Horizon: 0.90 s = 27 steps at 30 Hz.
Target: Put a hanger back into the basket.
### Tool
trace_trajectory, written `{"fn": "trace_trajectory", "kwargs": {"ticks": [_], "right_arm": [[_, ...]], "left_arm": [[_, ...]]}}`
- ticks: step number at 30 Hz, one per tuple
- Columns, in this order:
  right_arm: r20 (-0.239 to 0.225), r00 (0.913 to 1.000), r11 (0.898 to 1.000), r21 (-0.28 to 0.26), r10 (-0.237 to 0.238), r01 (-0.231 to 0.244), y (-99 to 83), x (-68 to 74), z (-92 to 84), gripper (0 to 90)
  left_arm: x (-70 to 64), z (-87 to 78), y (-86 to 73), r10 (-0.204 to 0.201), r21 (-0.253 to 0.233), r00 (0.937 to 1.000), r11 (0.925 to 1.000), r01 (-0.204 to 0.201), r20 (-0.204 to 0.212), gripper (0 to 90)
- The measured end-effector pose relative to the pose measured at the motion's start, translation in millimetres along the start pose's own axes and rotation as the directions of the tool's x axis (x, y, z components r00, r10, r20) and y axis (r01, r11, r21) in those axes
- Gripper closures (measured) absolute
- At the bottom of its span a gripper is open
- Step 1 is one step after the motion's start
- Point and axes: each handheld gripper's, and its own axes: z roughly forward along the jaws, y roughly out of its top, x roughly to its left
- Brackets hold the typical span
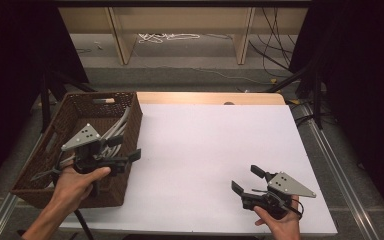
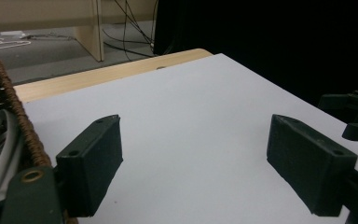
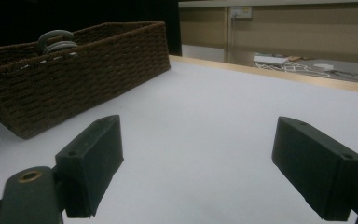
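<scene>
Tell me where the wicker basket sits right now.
In the high view the wicker basket sits at the table's left edge, grey cables inside, with the left gripper held over its near right side.

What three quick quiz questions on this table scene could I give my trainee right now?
1. True or false: the left tongs are clamped on a grey cable.
2. Which holds the grey cables? A) the wicker basket B) the white table top C) the floor
3. Fill in: the right tongs hover over the ____ near corner of the table.

Key:
1. False. Both jaws stand wide apart with nothing between them, at the basket's right rim.
2. A. The cables lie coiled inside the basket.
3. Right. They are open too, over bare white surface.
</scene>
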Motion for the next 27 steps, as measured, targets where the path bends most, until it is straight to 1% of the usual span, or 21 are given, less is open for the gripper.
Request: {"fn": "trace_trajectory", "kwargs": {"ticks": [1,2,4,5,6,8,9,10,12,14,15,17,19,21,23,24,25,26,27], "right_arm": [[0.0,1.0,1.0,0.0,0.001,-0.001,0.1,0.0,0.0,17.1],[0.001,1.0,1.0,0.0,0.0,0.0,0.0,-0.1,0.0,17.1],[0.001,1.0,1.0,0.001,0.0,0.0,0.0,0.0,0.1,17.1],[0.0,1.0,1.0,0.001,0.0,0.0,0.0,0.0,0.1,17.1],[0.0,1.0,1.0,0.001,0.0,0.0,0.0,0.1,0.2,17.1],[0.0,1.0,1.0,0.004,0.001,-0.001,0.0,0.3,0.0,17.1],[-0.001,1.0,1.0,0.002,0.001,-0.001,0.0,0.2,0.1,17.1],[-0.002,1.0,1.0,0.0,0.001,-0.001,0.0,0.2,0.1,17.1],[-0.002,1.0,1.0,0.001,0.002,-0.002,0.1,0.3,-0.1,17.1],[-0.002,1.0,1.0,0.0,0.002,-0.002,0.1,0.3,-0.2,17.1],[-0.002,1.0,1.0,-0.001,0.002,-0.002,0.2,0.3,-0.2,17.1],[-0.003,1.0,1.0,0.001,0.002,-0.002,0.1,0.5,-0.1,17.1],[-0.001,1.0,1.0,0.006,0.006,-0.006,0.4,0.9,-0.6,17.1],[0.003,1.0,1.0,0.014,-0.004,0.004,0.5,0.8,-1.0,17.1],[-0.007,1.0,1.0,0.012,0.004,-0.004,0.5,1.2,-0.9,17.1],[-0.008,1.0,1.0,0.012,0.004,-0.004,0.6,1.3,-0.9,17.1],[-0.002,1.0,1.0,0.012,-0.003,0.003,0.5,1.2,-0.8,17.1],[-0.005,1.0,1.0,0.002,-0.004,0.004,0.3,1.3,-0.2,17.1],[-0.006,1.0,1.0,-0.003,-0.003,0.003,0.2,1.4,0.2,17.1]], "left_arm": [[-1.5,1.8,-0.7,0.011,0.001,0.9999,0.9999,-0.011,0.007,17.7],[-4.2,3.9,-2.0,0.008,-0.004,0.9999,1.0,-0.008,0.006,17.7],[-10.3,9.1,-5.2,0.041,-0.003,0.9992,0.9992,-0.041,0.003,17.7],[-12.2,10.9,-6.3,0.048,-0.001,0.9988,0.9988,-0.048,0.006,17.7],[-14.9,13.7,-8.2,0.05,-0.003,0.9986,0.9988,-0.05,0.017,17.7],[-18.9,17.2,-10.6,0.043,-0.009,0.9989,0.9991,-0.042,0.022,17.7],[-20.8,19.0,-11.8,0.047,-0.013,0.9987,0.9988,-0.047,0.019,17.7],[-22.2,21.0,-13.4,0.066,-0.017,0.9977,0.9977,-0.066,0.016,17.7],[-24.8,24.6,-17.0,0.065,-0.028,0.9976,0.9976,-0.064,0.023,17.7],[-25.8,27.2,-20.0,0.074,-0.043,0.9969,0.9964,-0.072,0.028,17.7],[-26.7,28.5,-21.4,0.067,-0.046,0.9973,0.9968,-0.065,0.032,17.7],[-26.0,31.5,-24.5,0.081,-0.057,0.9962,0.9952,-0.08,0.032,17.6],[-24.9,33.9,-28.5,0.069,-0.073,0.9969,0.9952,-0.066,0.039,17.6],[-24.5,36.0,-33.2,0.067,-0.087,0.997,0.9942,-0.064,0.038,17.6],[-24.8,38.1,-37.1,0.069,-0.089,0.9968,0.9939,-0.065,0.042,17.5],[-24.9,38.7,-38.4,0.078,-0.089,0.9961,0.9933,-0.074,0.041,17.5],[-26.3,39.8,-40.6,0.075,-0.089,0.9964,0.9935,-0.072,0.039,17.5],[-26.7,40.8,-43.0,0.103,-0.088,0.994,0.9912,-0.099,0.039,17.5],[-27.5,41.6,-44.8,0.108,-0.087,0.9935,0.9907,-0.104,0.037,17.5]]}}
